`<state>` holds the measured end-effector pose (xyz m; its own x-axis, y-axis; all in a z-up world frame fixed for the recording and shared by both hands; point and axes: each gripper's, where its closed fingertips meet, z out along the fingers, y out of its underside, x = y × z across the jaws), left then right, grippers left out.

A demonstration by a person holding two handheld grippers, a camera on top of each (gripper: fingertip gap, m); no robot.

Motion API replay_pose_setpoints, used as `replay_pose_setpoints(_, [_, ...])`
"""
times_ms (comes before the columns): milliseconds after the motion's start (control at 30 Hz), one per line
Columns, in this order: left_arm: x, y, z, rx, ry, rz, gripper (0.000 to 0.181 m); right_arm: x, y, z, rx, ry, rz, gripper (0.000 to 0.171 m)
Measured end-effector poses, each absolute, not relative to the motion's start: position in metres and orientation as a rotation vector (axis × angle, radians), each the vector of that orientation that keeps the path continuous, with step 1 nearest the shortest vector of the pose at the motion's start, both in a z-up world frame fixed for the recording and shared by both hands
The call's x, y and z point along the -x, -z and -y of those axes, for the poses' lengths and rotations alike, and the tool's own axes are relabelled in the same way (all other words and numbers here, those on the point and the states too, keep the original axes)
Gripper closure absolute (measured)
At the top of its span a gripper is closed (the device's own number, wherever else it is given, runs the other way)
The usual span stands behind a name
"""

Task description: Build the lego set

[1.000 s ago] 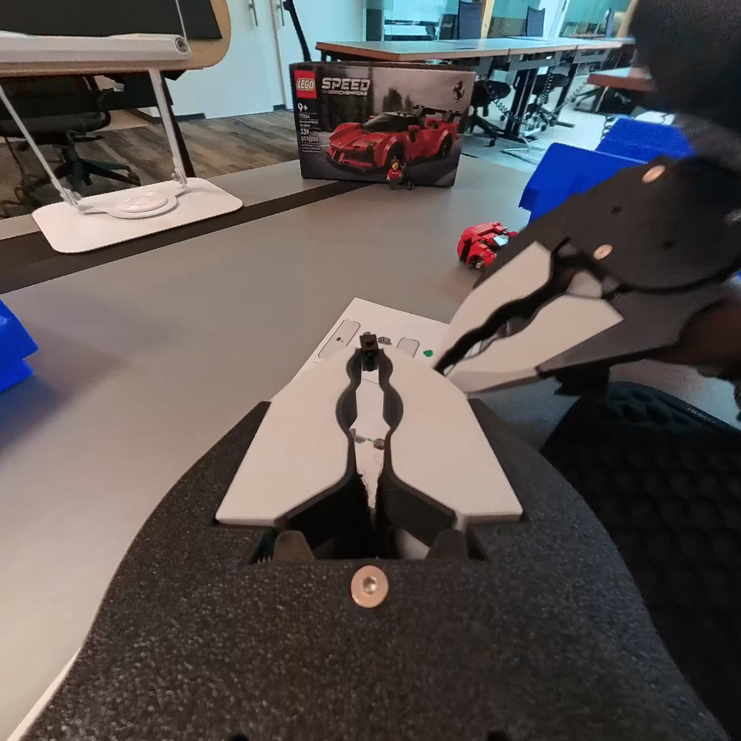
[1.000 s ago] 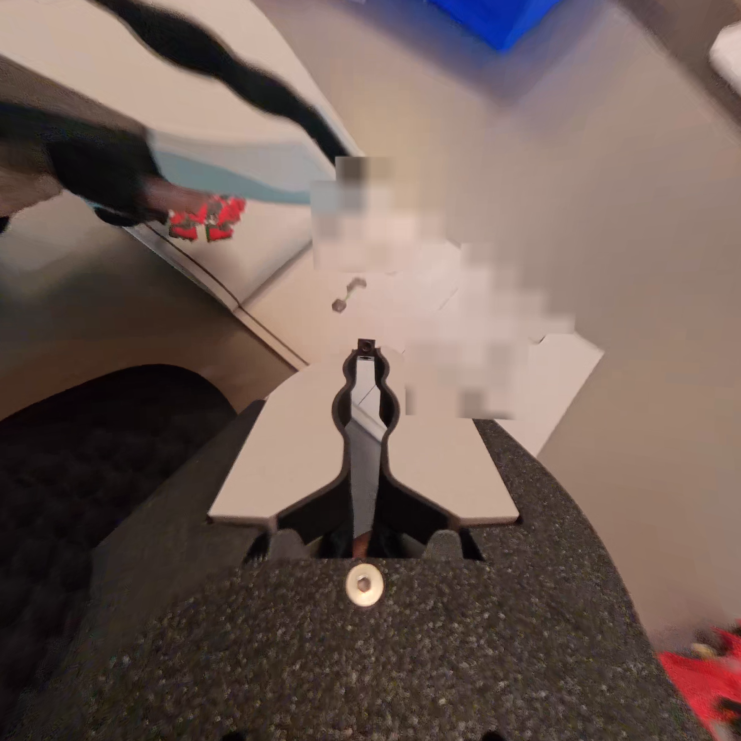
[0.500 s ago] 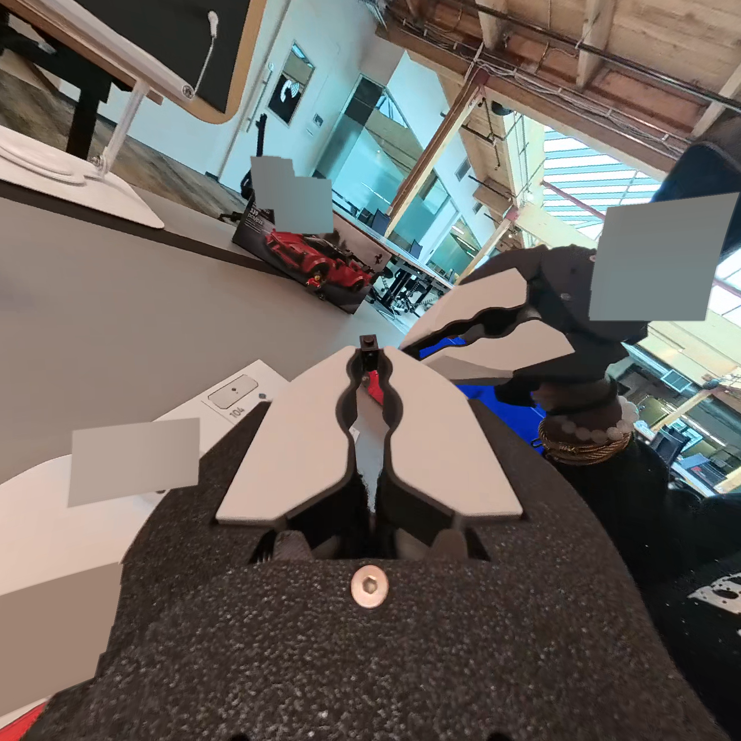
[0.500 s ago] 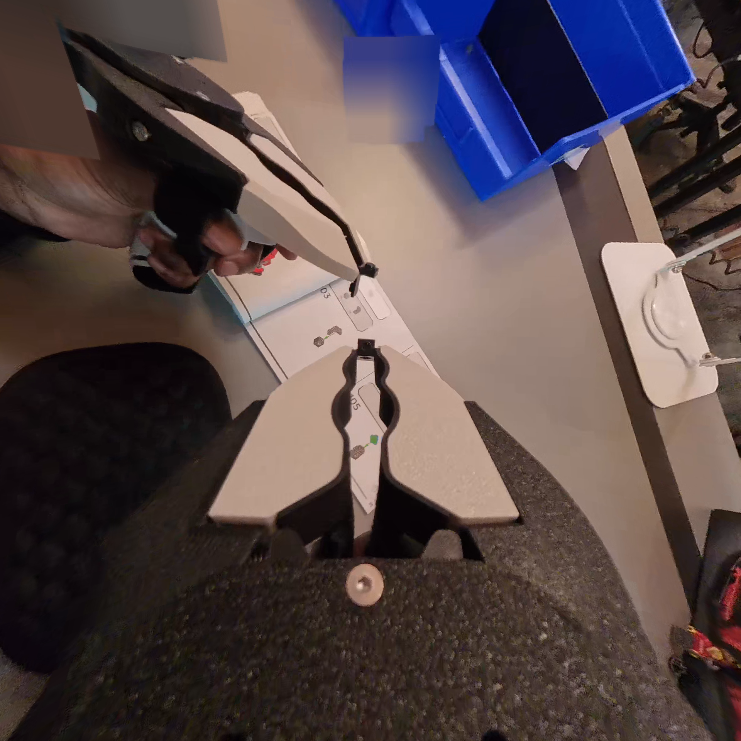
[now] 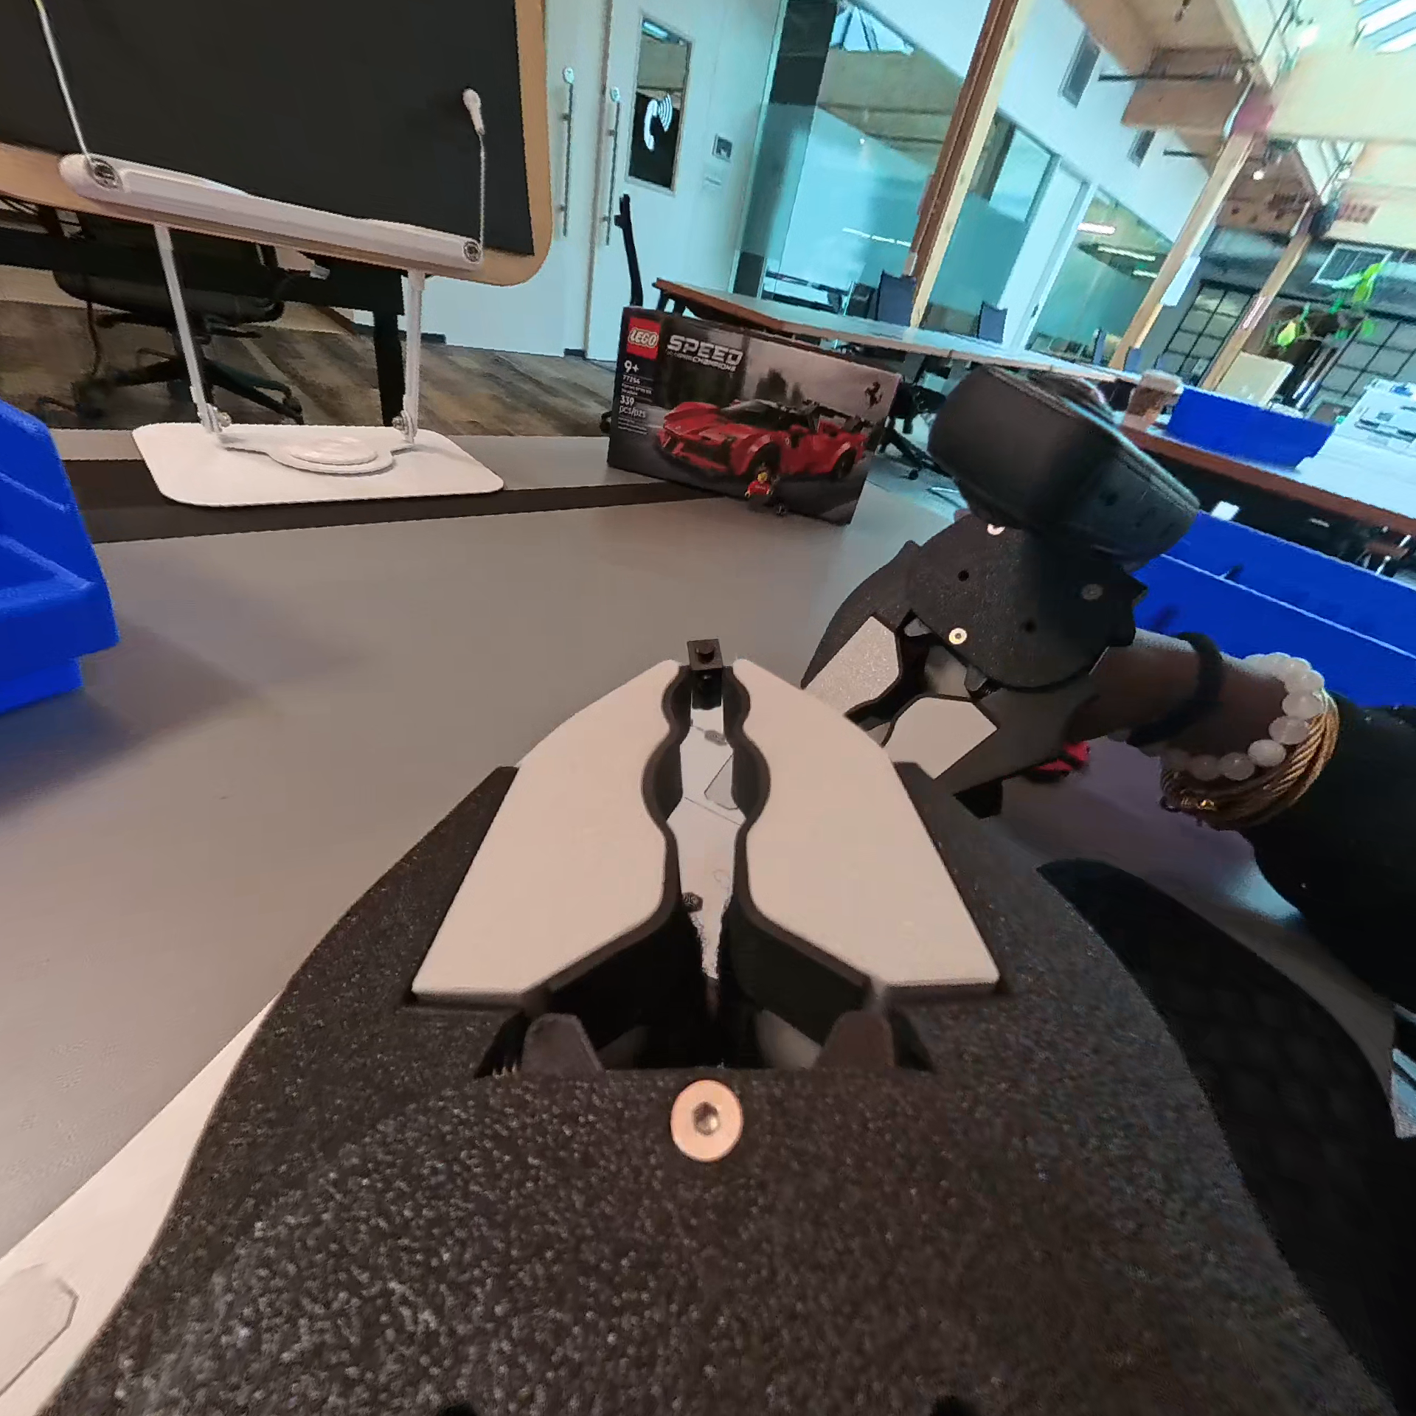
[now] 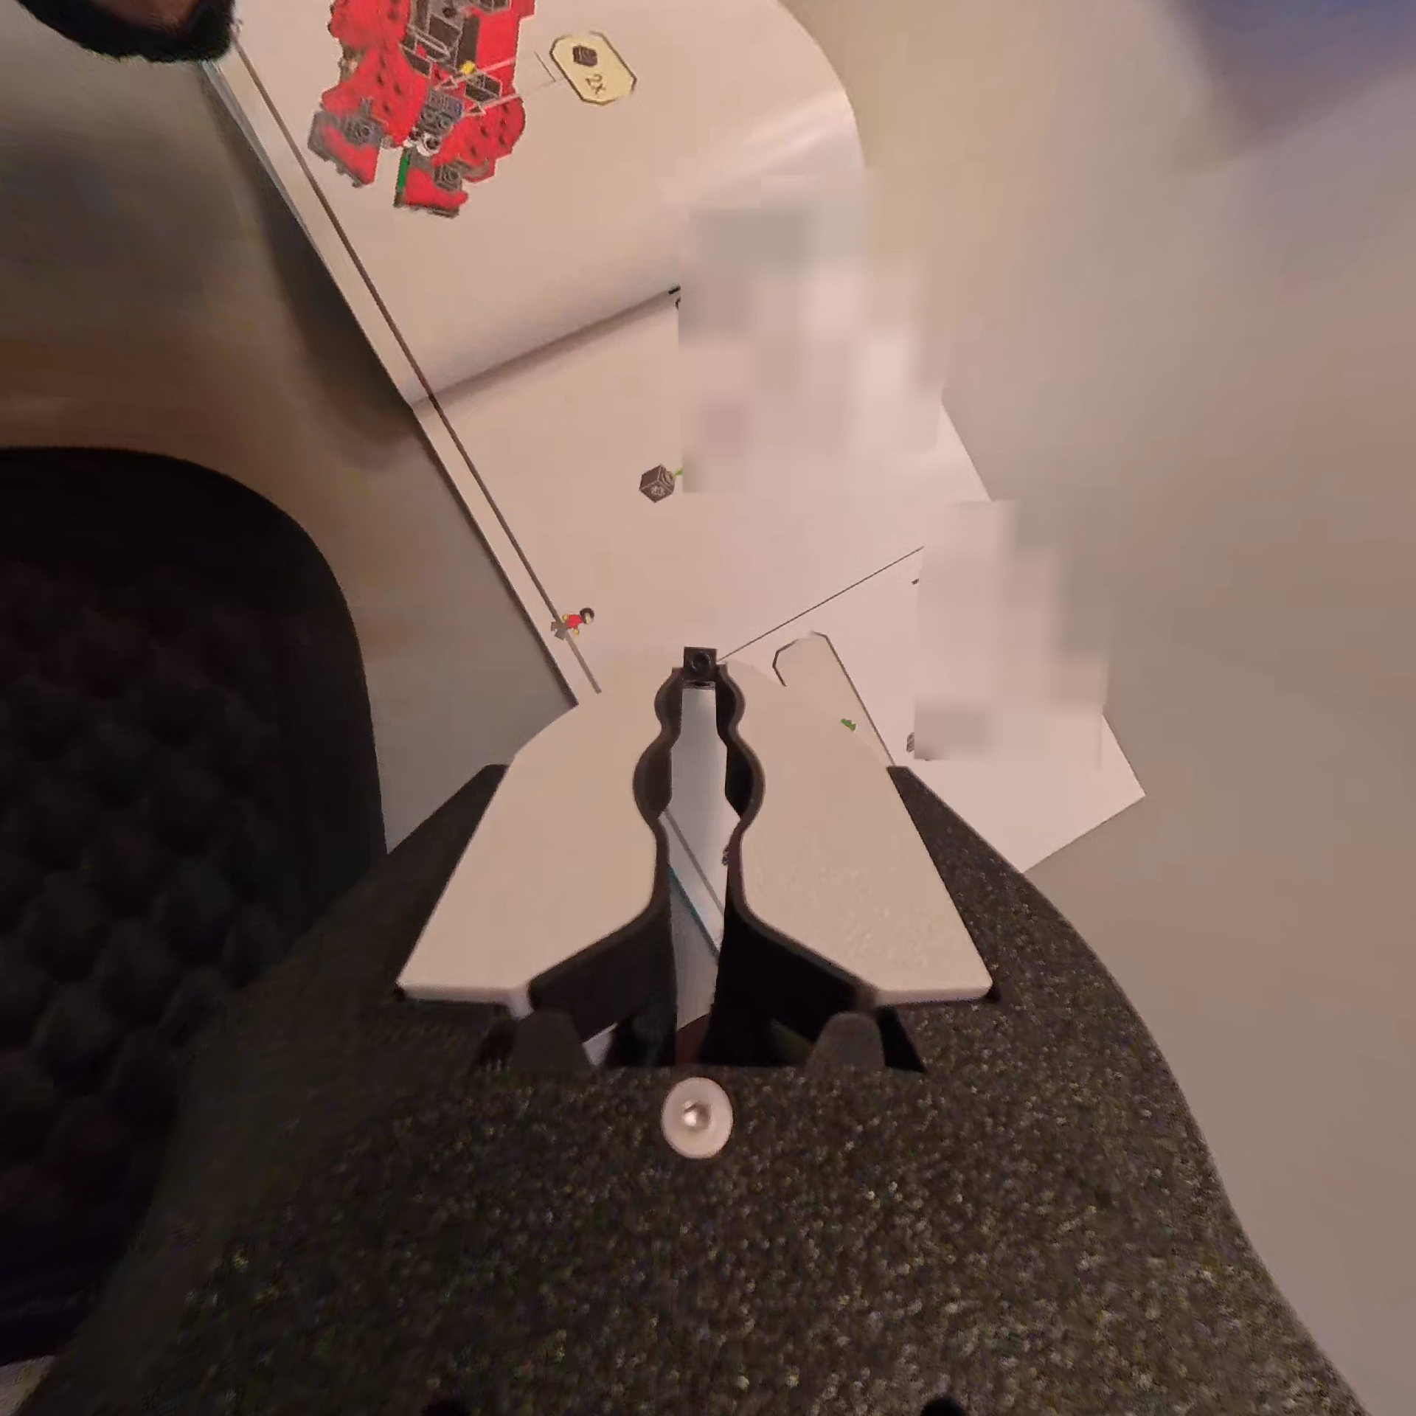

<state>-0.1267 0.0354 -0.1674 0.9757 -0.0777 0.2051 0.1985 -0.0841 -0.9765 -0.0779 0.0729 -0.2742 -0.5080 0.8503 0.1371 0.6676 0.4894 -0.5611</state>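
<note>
Gripping a small black brick (image 5: 706,659) at its very tips, our left gripper (image 5: 706,678) had its fingers nearly closed, with only a narrow gap running back behind the piece. Our right gripper (image 6: 701,674) held much the same, nearly closed on a second small black brick (image 6: 701,660) pinched at the tips. Beneath both lay the open instruction booklet (image 6: 582,322) on the grey table (image 5: 368,689), its page showing a red car assembly with a callout for two such pieces. In the left wrist view the right gripper (image 5: 881,689) hung just beside our left one, angled down toward the booklet, with a little red showing under it that we could not make out. We judged the step in hand to be joining these two small pieces, or carrying them to the car body, and the booklet was being consulted. The next move called for bringing the two tips together with studs aligned, a fine job since each brick was held by very little. A blue bin (image 5: 46,582) sat at the left edge, more blue bins (image 5: 1287,613) to the right, and farthest off stood the set's box (image 5: 747,429) with a minifigure (image 5: 758,484) before it, beside a white stand (image 5: 306,460).
</note>
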Motion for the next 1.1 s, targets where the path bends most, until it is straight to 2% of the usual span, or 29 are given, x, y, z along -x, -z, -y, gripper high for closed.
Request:
replay_pose_setpoints(267, [0.123,0.176,-0.04,1.677,0.207,0.055,0.174,0.079,0.28,-0.072,1.327,-0.725,2.32,0.162])
replay_pose_setpoints(533, [0.124,0.18,-0.041,1.683,0.203,0.052,0.174,0.072,0.276,-0.076,1.478,-0.859,2.212,0.146])
replay_pose_setpoints(767, [0.123,0.183,-0.044,1.687,0.214,0.052,0.174,0.065,0.278,-0.069,1.807,-0.948,1.856,0.155])
replay_pose_setpoints(1000, [0.122,0.181,-0.044,1.68,0.21,0.034,0.174,0.075,0.278,-0.075,1.789,-0.917,1.788,0.156])
replay_pose_setpoints(1100, [0.123,0.18,-0.042,1.67,0.209,0.039,0.174,0.078,0.279,-0.073,1.733,-0.884,1.845,0.163])
